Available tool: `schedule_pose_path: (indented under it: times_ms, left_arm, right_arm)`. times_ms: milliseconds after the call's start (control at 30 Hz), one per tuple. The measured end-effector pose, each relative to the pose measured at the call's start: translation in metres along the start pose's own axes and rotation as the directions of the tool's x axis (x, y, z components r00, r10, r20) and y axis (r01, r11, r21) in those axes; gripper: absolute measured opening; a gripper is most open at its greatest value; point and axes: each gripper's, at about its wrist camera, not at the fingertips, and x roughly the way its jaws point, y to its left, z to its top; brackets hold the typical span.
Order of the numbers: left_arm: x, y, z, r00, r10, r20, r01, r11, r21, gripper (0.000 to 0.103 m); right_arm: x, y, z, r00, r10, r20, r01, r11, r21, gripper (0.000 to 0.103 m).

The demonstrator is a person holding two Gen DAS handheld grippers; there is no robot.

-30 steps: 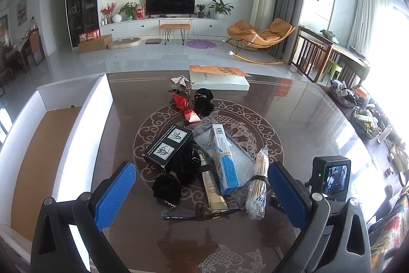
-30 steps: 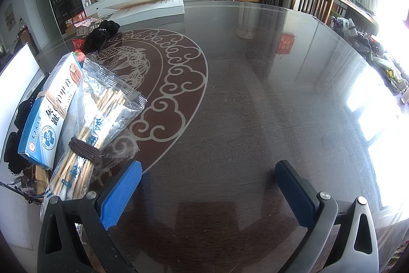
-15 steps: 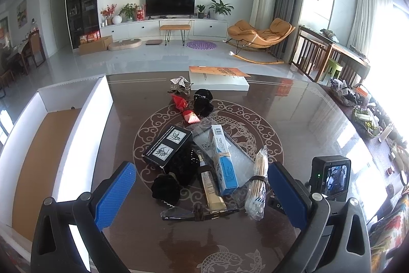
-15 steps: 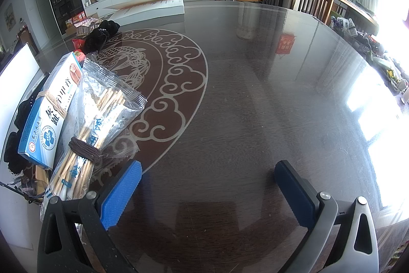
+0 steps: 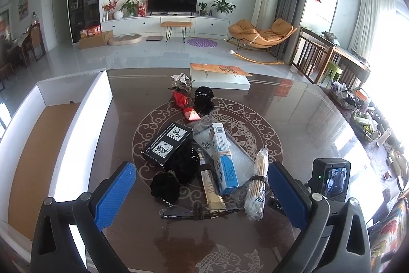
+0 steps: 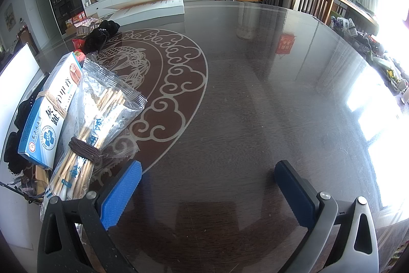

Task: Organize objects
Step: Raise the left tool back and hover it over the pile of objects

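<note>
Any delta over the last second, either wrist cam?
No visible change. Left gripper and right gripper hang open and empty in the same spots. The pile, with the black box, blue-white box and cotton swab bag, lies untouched on the table.

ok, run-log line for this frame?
phase: pre-grasp | left gripper: open, over clutter pile | right gripper: open, over bare table | cotton swab bag: left of right gripper | white box: empty
</note>
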Motion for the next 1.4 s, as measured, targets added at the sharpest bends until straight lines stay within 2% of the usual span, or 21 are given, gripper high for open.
schedule_pose_path:
  times_ms: [500, 667, 767, 900, 967, 1067, 1233, 1400]
  left_arm:
    - [0.004, 0.002, -0.002, 1.000, 0.005, -0.006, -0.005, 1.000, -0.005, 0.103]
    - [0.012, -0.004, -0.006, 0.999, -0.023, -0.035, 0.023, 1.000, -0.011, 0.103]
    - [0.002, -0.006, -0.008, 1.000, -0.028, -0.013, 0.028, 0.999, 0.016, 0.103]
    - [-0.007, -0.003, -0.012, 1.000, 0.017, 0.000, -0.016, 0.998, 0.055, 0.103]
    - [-0.004, 0.003, -0.015, 0.999, 0.032, -0.018, -0.031, 0.998, 0.054, 0.103]
    - [0.007, 0.010, -0.018, 0.996, 0.065, -0.056, -0.063, 0.997, 0.041, 0.103]
    - [0.023, 0.010, -0.022, 0.992, 0.064, -0.110, -0.065, 0.998, -0.006, 0.103]
    - [0.020, -0.012, -0.025, 0.991, 0.084, -0.102, -0.077, 0.995, 0.070, 0.103]
  right_arm:
    - [0.000, 0.000, 0.000, 1.000, 0.000, 0.001, 0.000, 1.000, 0.000, 0.103]
    - [0.000, 0.000, 0.000, 1.000, 0.000, 0.001, 0.000, 1.000, 0.000, 0.103]
    - [0.000, 0.000, 0.000, 1.000, 0.000, 0.001, 0.000, 1.000, 0.000, 0.103]
    - [0.000, 0.000, 0.000, 1.000, 0.000, 0.001, 0.000, 1.000, -0.001, 0.103]
    - [0.000, 0.000, 0.000, 1.000, -0.003, 0.001, 0.003, 1.000, -0.002, 0.103]
    - [0.001, 0.005, 0.005, 0.998, -0.058, -0.004, 0.058, 0.995, 0.079, 0.103]
    - [0.000, 0.007, 0.006, 0.997, -0.076, -0.006, 0.076, 0.991, 0.106, 0.103]
    - [-0.001, 0.006, 0.006, 0.999, -0.052, -0.005, 0.052, 0.996, 0.078, 0.103]
